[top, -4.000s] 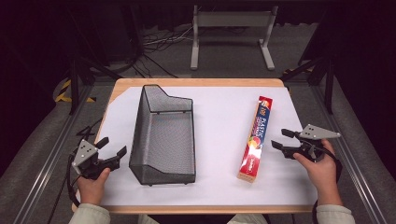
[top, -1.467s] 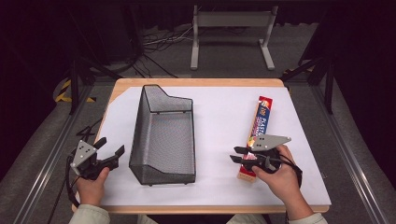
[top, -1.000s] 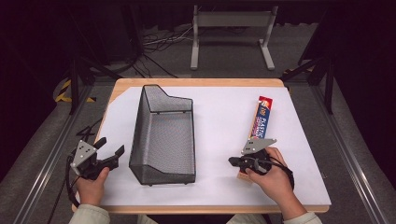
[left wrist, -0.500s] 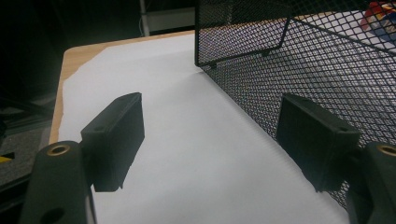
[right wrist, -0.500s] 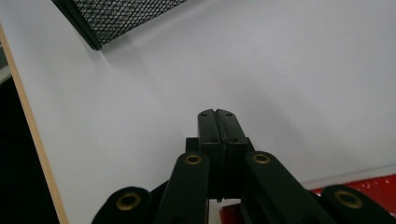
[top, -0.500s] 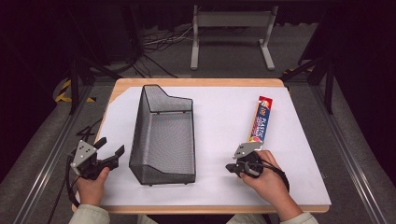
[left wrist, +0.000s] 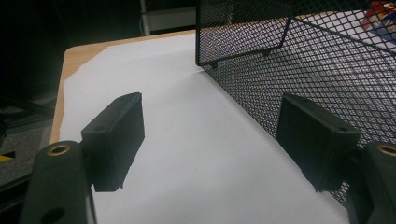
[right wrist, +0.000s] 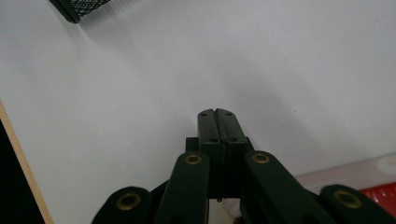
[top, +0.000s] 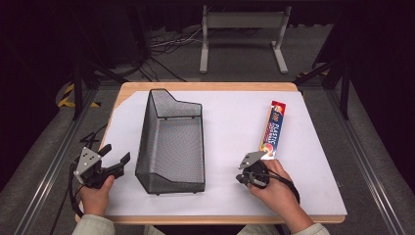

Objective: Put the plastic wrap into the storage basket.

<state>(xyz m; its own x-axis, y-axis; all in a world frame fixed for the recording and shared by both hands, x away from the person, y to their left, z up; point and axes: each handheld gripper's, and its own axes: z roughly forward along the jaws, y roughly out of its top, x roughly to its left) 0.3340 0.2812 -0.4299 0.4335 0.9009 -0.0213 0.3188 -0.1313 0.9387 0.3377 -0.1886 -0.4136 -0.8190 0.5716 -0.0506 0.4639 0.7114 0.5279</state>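
The left hand-held gripper rests at the counter's near left edge, jaws spread wide and empty. Just to its right stands the wire basket, its mesh wall nearly touching the right jaw. Farther right, the right hand-held gripper sits low over the white sheet with jaws pressed together on nothing. The box of plastic wrap lies just behind and beside it, near end closest. To pick up the box, the jaws probably need to open first, then straddle its narrow sides squarely.
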